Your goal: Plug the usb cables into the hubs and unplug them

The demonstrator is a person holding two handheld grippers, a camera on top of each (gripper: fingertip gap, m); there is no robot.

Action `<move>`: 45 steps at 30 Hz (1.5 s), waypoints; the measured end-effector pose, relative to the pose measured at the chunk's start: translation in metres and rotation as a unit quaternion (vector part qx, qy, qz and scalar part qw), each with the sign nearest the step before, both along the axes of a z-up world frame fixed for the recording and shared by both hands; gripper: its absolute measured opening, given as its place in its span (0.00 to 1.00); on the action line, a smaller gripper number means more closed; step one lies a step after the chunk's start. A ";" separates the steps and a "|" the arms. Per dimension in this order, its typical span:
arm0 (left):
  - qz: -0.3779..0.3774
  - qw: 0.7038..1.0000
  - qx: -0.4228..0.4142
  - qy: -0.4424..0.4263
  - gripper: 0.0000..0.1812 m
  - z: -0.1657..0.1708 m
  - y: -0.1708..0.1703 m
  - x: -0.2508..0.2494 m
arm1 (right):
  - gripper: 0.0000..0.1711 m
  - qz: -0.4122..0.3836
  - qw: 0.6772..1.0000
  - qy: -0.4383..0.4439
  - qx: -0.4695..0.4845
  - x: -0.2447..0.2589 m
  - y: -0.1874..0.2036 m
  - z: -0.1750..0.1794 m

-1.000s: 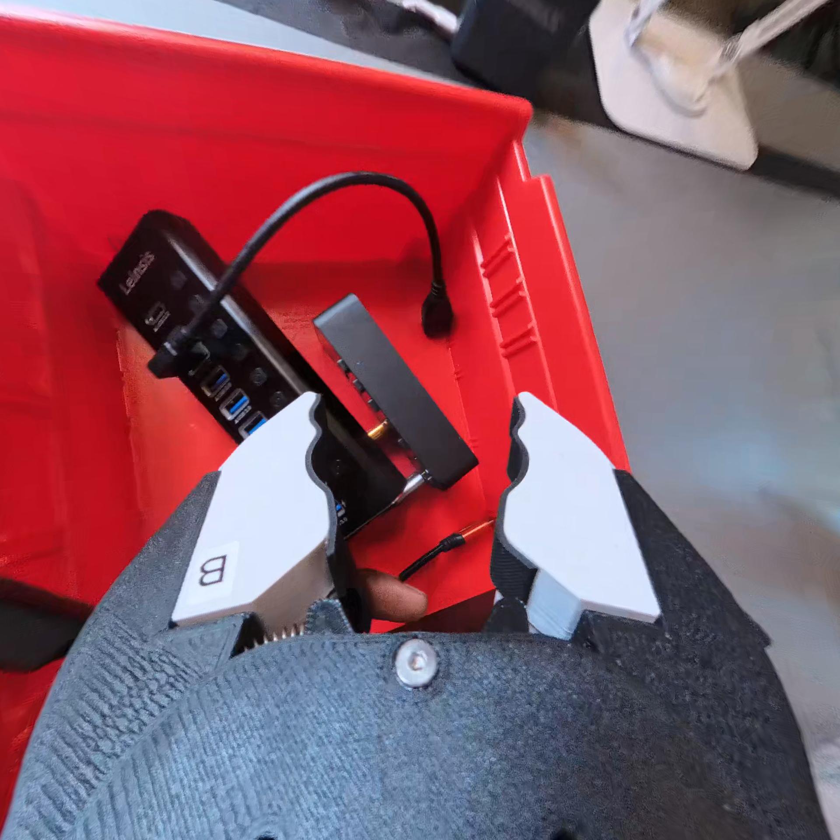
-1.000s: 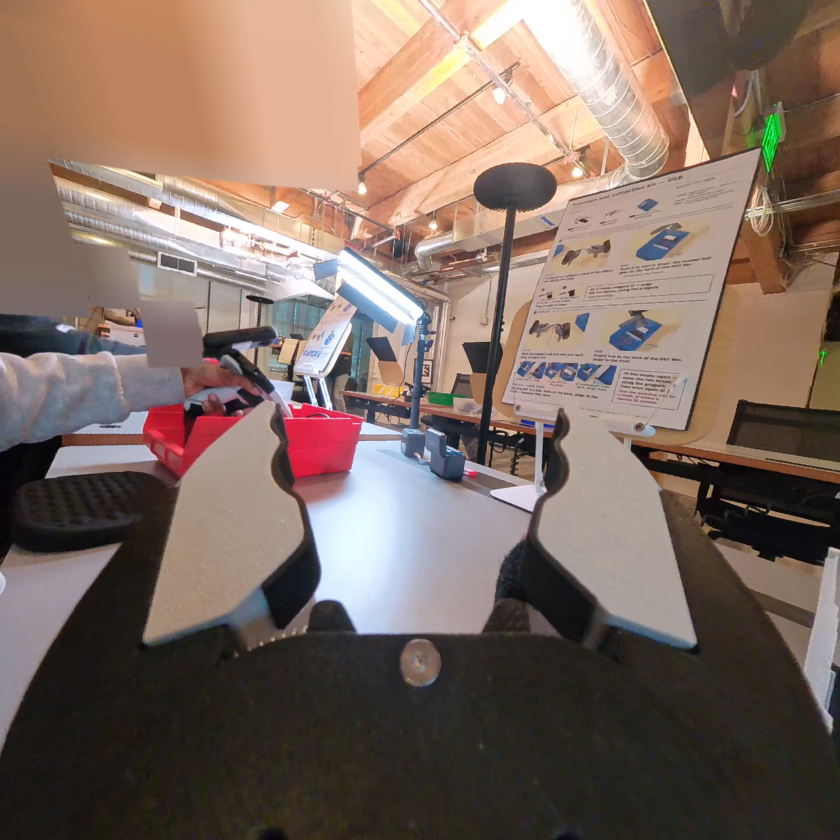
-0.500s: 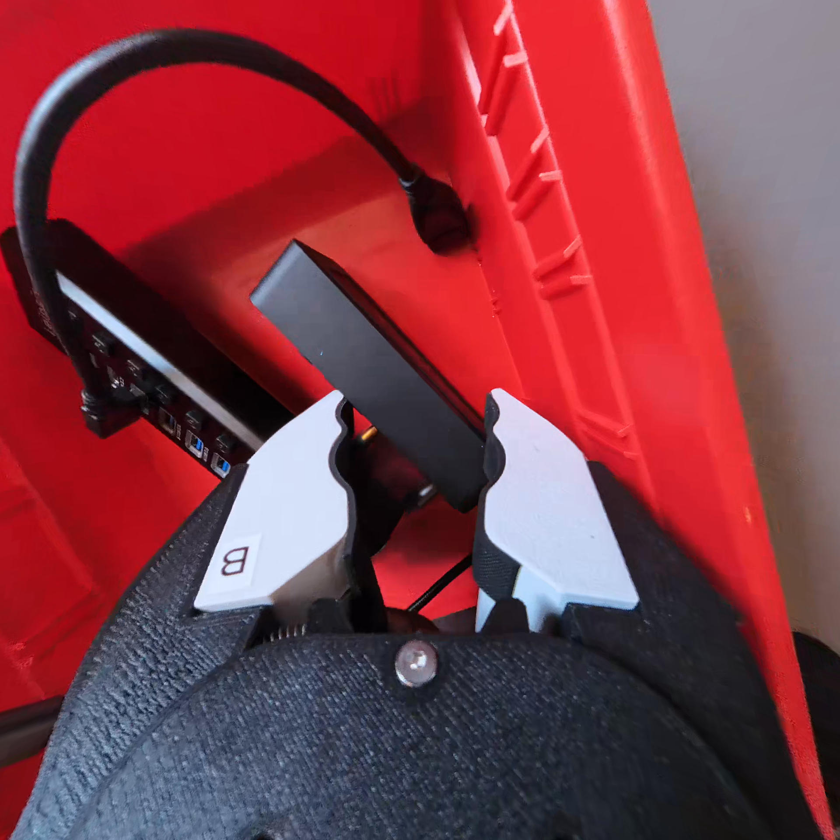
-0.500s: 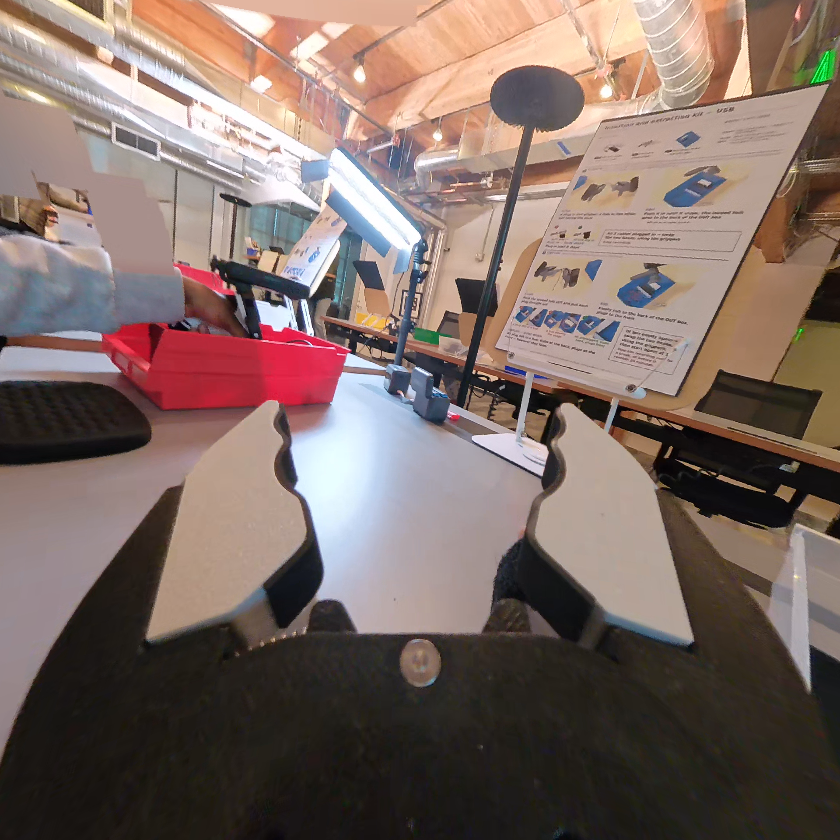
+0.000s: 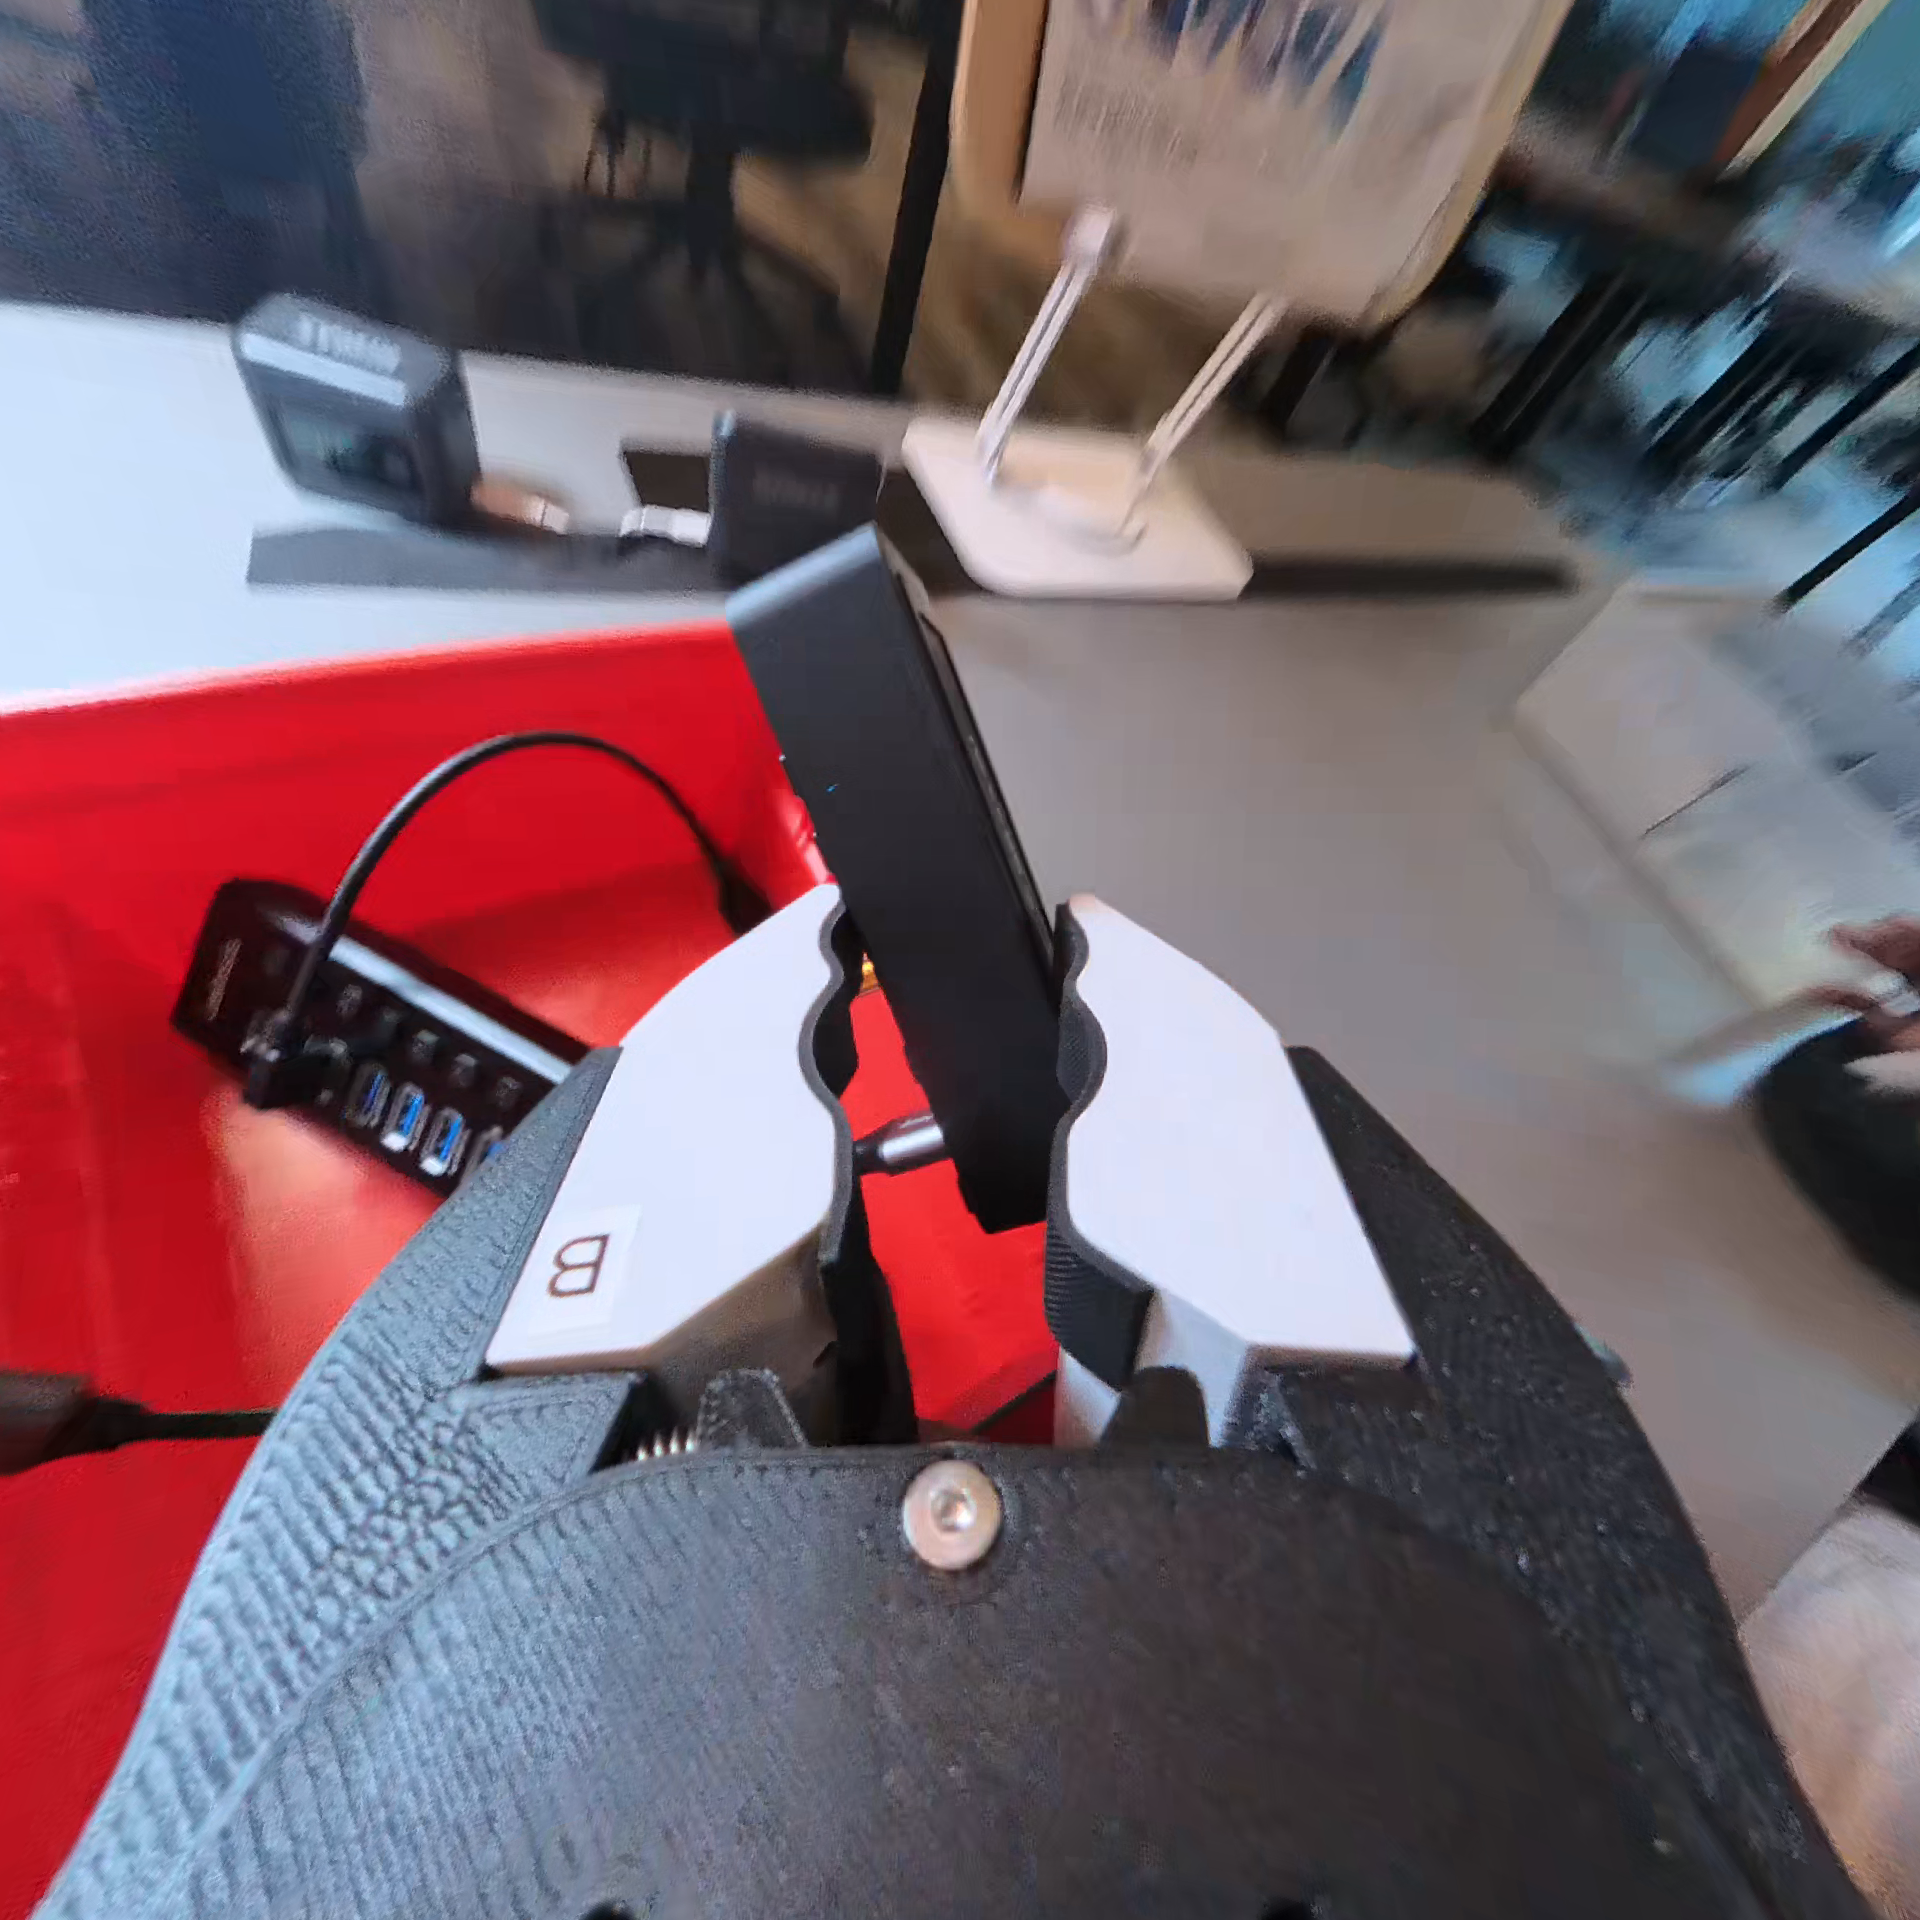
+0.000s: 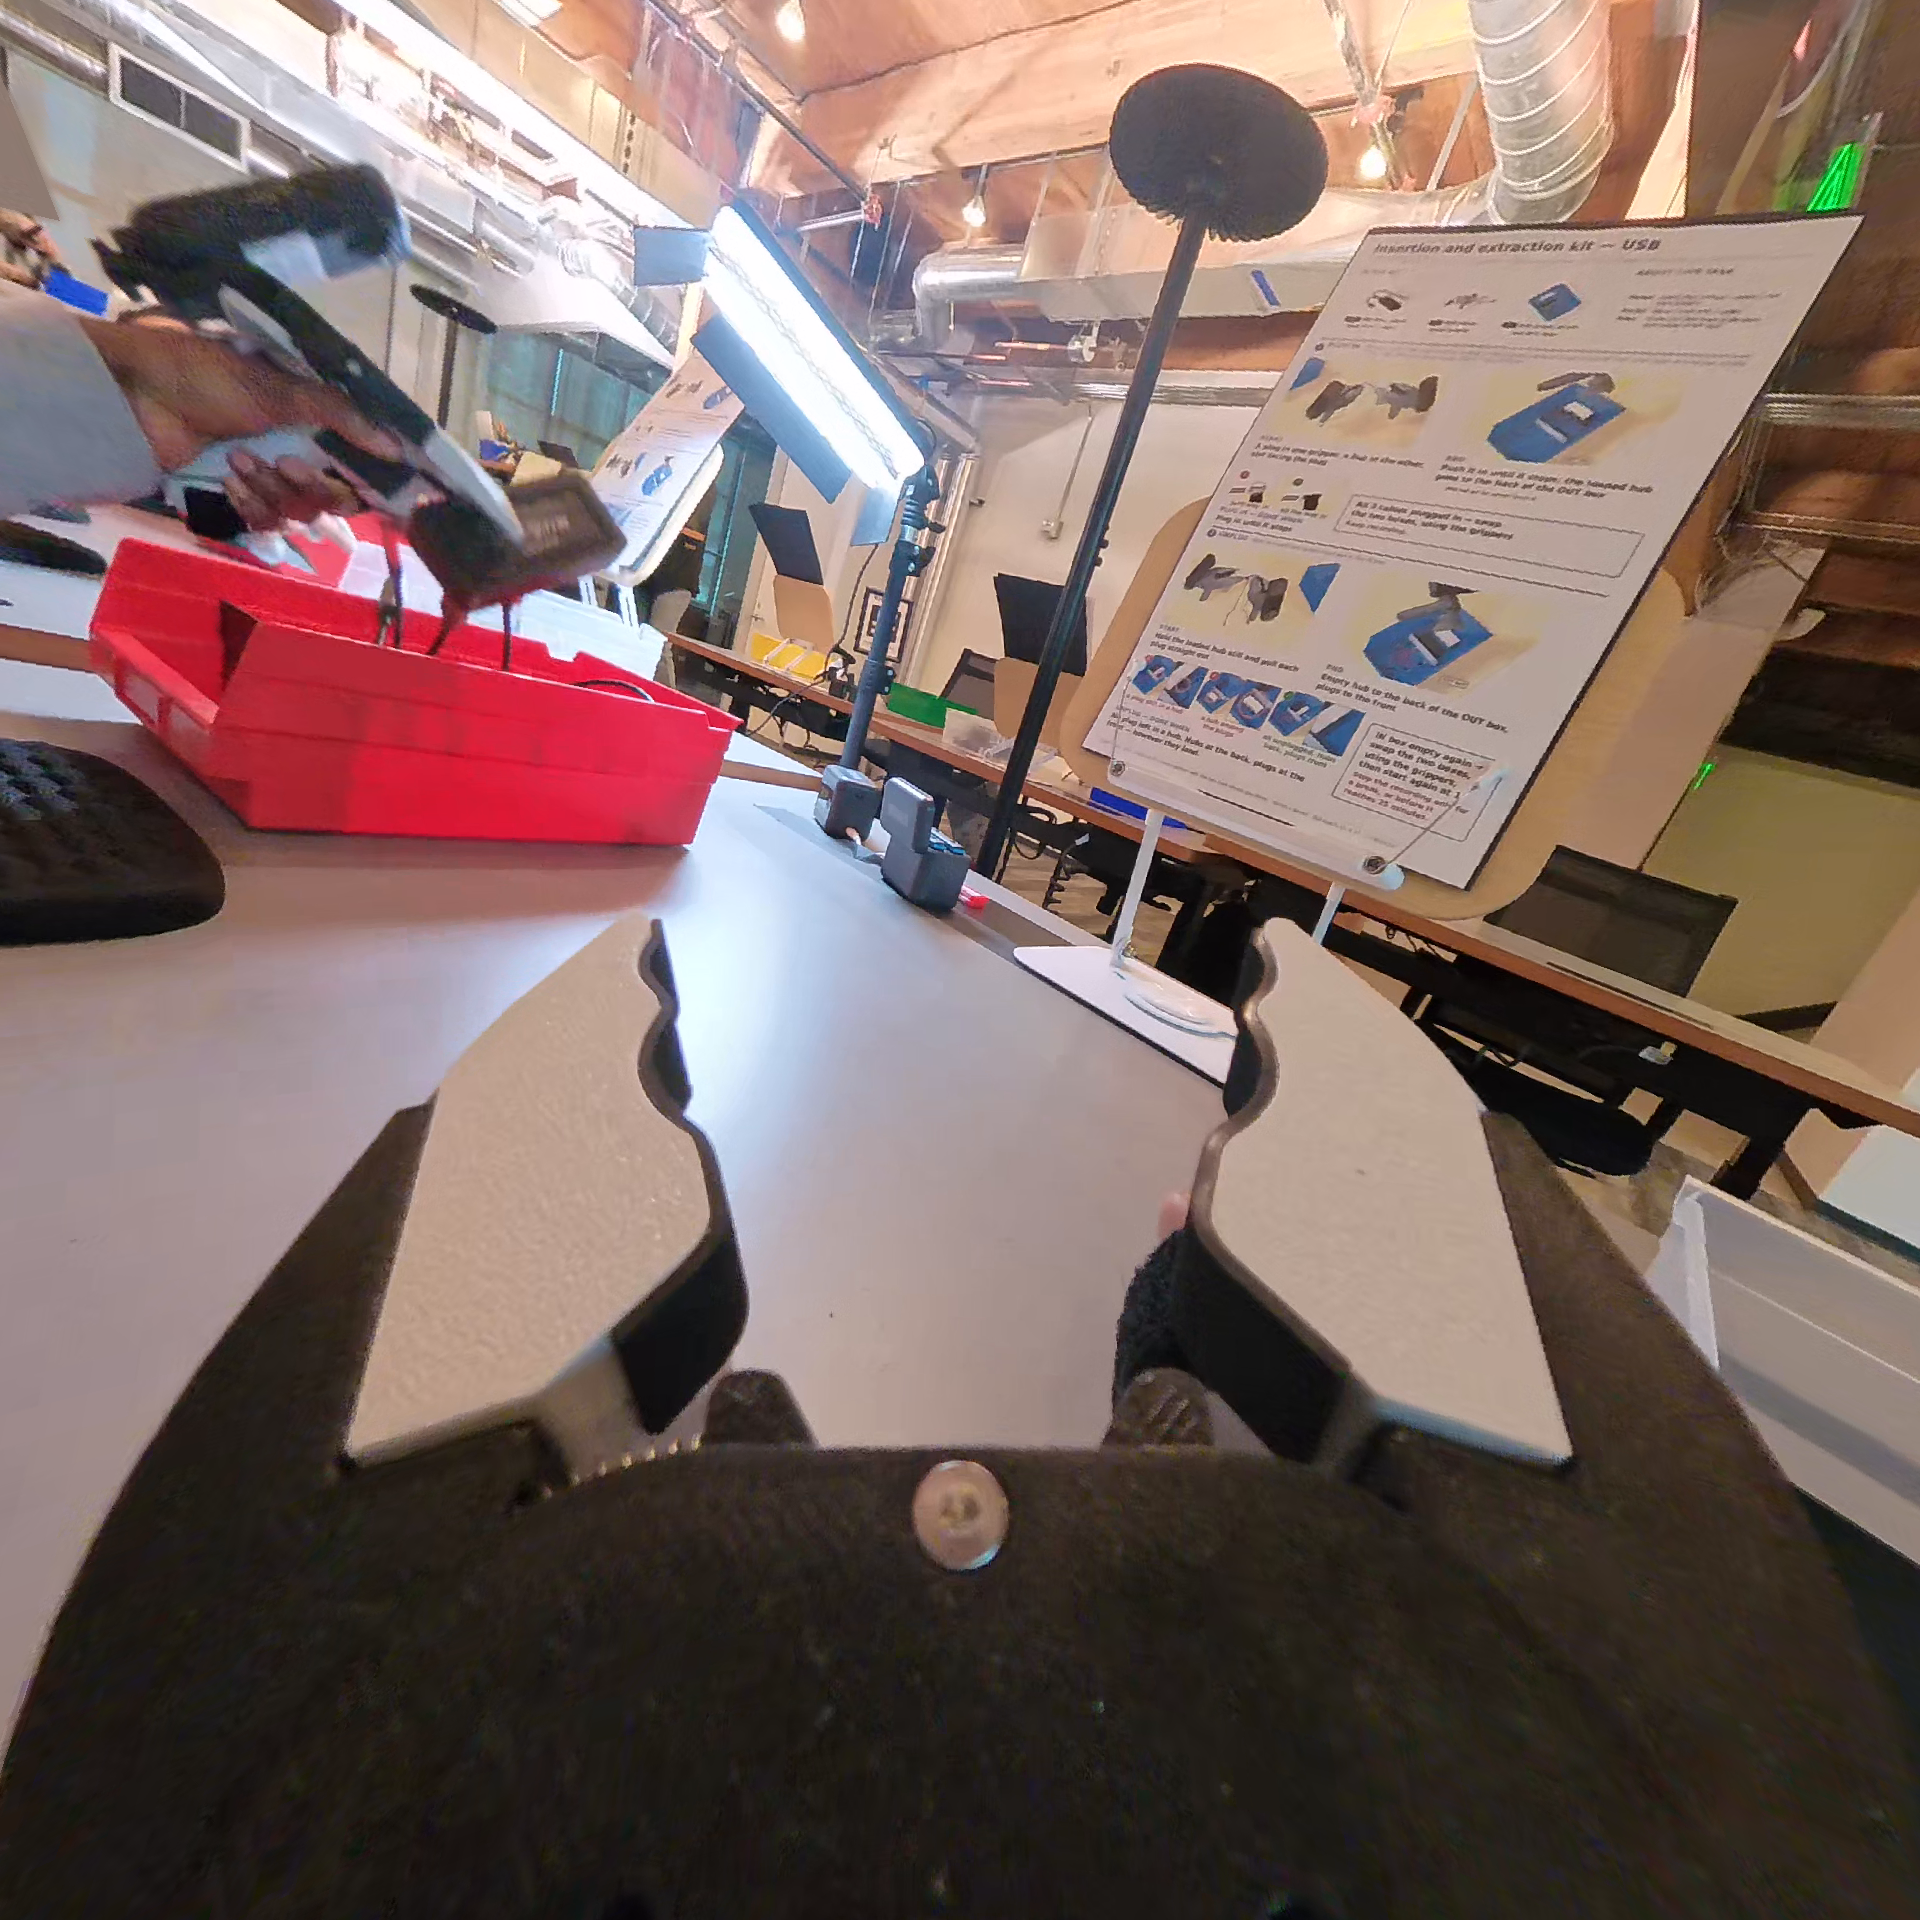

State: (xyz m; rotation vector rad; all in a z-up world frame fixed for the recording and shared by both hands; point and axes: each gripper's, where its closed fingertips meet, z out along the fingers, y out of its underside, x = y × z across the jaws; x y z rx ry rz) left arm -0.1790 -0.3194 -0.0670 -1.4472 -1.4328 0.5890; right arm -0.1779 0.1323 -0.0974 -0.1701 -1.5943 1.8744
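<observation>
a: the red bin stays on the table, the larger hub lying inside.
b: and the slim hub?
a: lifted clear above it a moment ago, clamped in the left gripper, cables dangling. right gripper idle, spread, so unplugging can start.

Slim hub stood clamped between left gripper fingers, above bin right edge. Longer hub lay in bin, left. Right gripper hovered over table, bin far left.
</observation>
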 end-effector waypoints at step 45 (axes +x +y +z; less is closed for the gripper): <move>-0.089 0.669 -0.527 0.516 0.17 0.012 0.328 -0.004 | 0.48 0.293 0.940 -0.155 -0.079 0.011 -0.136 0.061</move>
